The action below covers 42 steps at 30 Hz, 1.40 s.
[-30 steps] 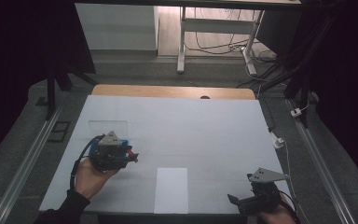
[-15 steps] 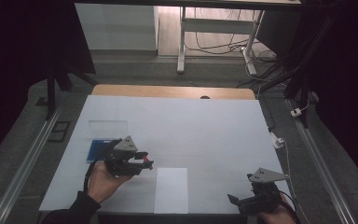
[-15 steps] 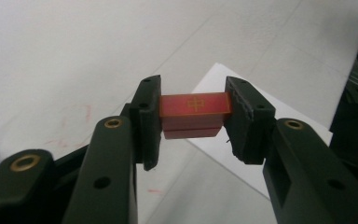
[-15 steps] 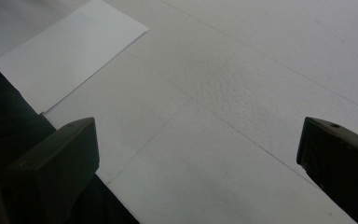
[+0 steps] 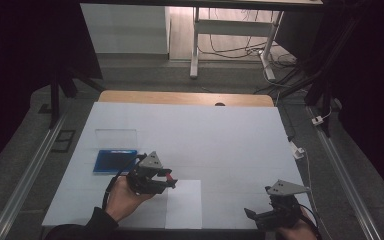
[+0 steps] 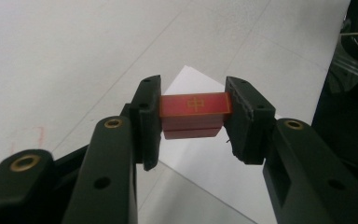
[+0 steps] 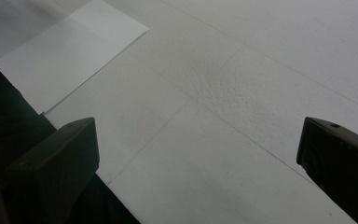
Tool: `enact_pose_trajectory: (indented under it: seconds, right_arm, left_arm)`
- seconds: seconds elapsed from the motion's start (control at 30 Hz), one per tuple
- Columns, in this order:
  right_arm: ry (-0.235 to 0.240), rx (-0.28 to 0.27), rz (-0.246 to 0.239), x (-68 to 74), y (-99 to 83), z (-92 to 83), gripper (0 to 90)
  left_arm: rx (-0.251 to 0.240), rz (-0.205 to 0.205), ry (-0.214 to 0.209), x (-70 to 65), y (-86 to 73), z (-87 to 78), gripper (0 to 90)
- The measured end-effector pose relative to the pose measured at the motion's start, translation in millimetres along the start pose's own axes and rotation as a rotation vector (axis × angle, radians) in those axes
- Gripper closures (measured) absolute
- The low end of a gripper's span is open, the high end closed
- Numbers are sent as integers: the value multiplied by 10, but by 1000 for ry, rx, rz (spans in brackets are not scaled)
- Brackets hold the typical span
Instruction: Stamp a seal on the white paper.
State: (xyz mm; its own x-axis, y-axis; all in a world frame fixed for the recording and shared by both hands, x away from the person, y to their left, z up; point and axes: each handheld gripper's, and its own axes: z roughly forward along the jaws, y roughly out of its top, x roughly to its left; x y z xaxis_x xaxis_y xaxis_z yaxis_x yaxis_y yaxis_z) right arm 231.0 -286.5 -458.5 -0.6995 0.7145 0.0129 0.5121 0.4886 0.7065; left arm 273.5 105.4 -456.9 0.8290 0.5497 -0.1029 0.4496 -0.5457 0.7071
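held piece: the left gripper [image 6: 193, 114] is clamped on a small red rectangular block with a thin gold cross-shaped mark on its top face [image 6: 194, 105]; both black pads press its ends.
place: in the high view the left gripper [image 5: 167, 179] carries the block above the near edge of the white-covered table [image 5: 220, 135], at the left edge of a plain white sheet of paper [image 5: 184, 205].
done: picking up looks complete, judging from the lifted block.
left: setting the block down, probably on the sheet, is not yet done.
source: a flat blue tray [image 5: 114, 161] and a clear plastic lid [image 5: 116, 136] lie near the table's left edge.
right gripper: jaws [image 7: 196, 154] stand wide apart over bare table, empty; it rests at the near right corner [image 5: 260, 216].
hard to tell: the block seems stacked or stepped underneath; the tray's contents are too dark to read; the gold mark's meaning is unclear.
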Motion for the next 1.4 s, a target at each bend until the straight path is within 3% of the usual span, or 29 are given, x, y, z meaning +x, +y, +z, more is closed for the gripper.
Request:
enact_pose_trajectory:
  seconds: [0.3,0.57,0.87,1.4]
  right_arm:
    - [3,-1,-4,-3,-3,-3,0]
    - [2,1,-2,2,-1,-1,0]
    - [4,-3,-5,2,-3,-6,0]
    - [4,0,-9,4,-2,-4,0]
  left_arm:
    - [43,42,-38,-129,51,208,584]
    - [89,96,-33,-217,41,361,584]
    - [117,85,-41,-197,-15,499,584]
    - [131,125,-22,-261,-80,622,586]
